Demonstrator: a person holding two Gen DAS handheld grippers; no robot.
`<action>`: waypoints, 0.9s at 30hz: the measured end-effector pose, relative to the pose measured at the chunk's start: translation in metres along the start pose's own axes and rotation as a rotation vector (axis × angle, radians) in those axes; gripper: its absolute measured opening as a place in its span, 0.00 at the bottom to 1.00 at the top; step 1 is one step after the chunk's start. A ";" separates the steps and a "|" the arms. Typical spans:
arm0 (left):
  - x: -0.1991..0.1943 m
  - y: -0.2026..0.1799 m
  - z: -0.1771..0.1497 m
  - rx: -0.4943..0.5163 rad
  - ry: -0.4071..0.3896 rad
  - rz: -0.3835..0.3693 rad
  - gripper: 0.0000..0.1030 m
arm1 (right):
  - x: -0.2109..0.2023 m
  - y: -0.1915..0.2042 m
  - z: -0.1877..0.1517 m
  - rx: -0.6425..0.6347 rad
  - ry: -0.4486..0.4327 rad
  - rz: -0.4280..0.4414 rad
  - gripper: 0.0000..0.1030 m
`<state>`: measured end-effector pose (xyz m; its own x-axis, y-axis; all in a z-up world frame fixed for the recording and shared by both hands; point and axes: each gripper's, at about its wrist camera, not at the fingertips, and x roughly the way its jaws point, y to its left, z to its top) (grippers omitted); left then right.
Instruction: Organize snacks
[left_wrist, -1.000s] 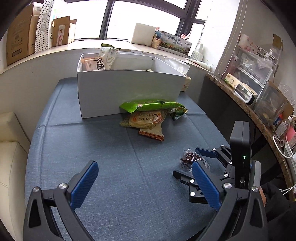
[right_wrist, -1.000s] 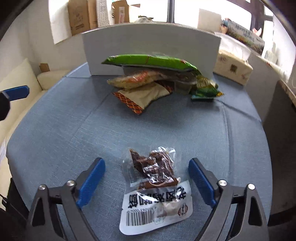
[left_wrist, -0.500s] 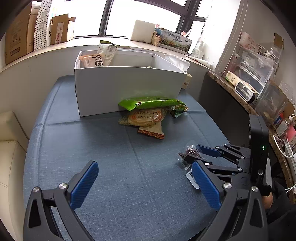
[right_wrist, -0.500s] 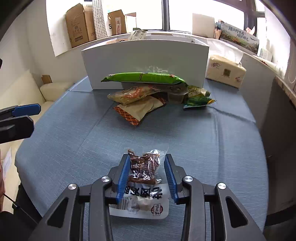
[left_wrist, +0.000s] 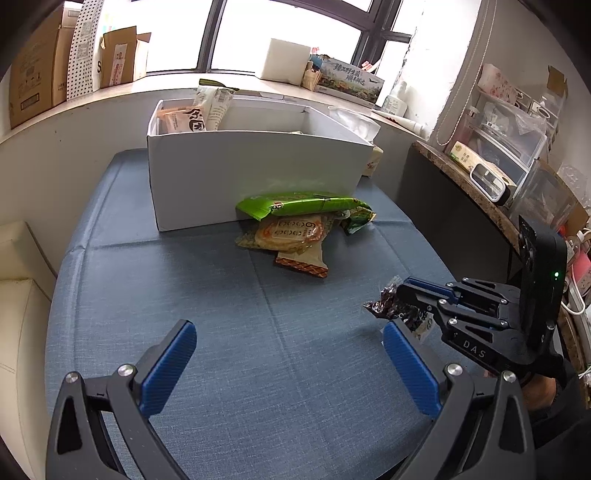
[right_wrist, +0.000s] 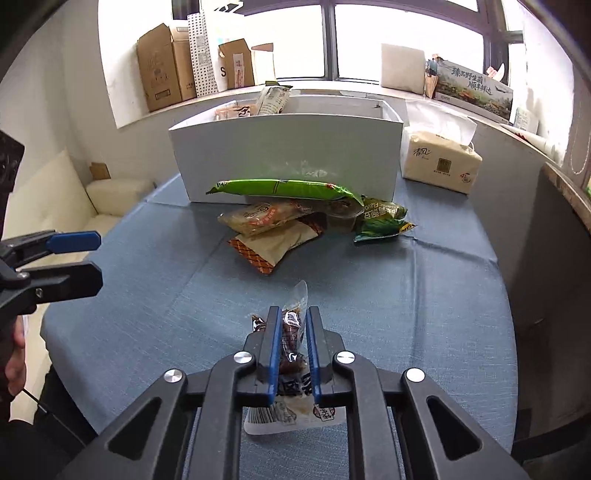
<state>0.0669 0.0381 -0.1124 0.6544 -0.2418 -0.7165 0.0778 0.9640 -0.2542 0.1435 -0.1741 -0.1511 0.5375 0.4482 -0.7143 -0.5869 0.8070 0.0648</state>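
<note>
Mostly hidden under the green snack bag (right_wrist: 284, 189): a clear plastic tub (right_wrist: 341, 217); screened by the white box (right_wrist: 288, 155) front wall: most contents.

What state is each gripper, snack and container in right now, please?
right gripper: shut on the dark snack packet.
left gripper: open, holding nothing.
white box: open-topped, some packets inside.
green packet: atop the snack pile, by the box's front.
tan packet: flat on the cloth, bottom of the pile.
tissue pack: opened, a tissue sticking out.
</note>
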 end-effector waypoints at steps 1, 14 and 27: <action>-0.001 0.000 0.000 0.001 -0.002 0.003 1.00 | -0.002 -0.001 0.001 0.006 -0.009 0.006 0.05; 0.003 -0.001 0.001 -0.003 0.007 -0.001 1.00 | 0.010 -0.016 -0.003 0.047 0.022 0.047 0.02; 0.007 -0.005 -0.001 0.014 0.013 -0.004 1.00 | 0.005 -0.015 -0.037 -0.086 0.094 0.076 0.95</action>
<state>0.0697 0.0314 -0.1167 0.6441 -0.2470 -0.7240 0.0913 0.9645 -0.2478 0.1324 -0.1981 -0.1815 0.4325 0.4654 -0.7722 -0.6758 0.7343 0.0641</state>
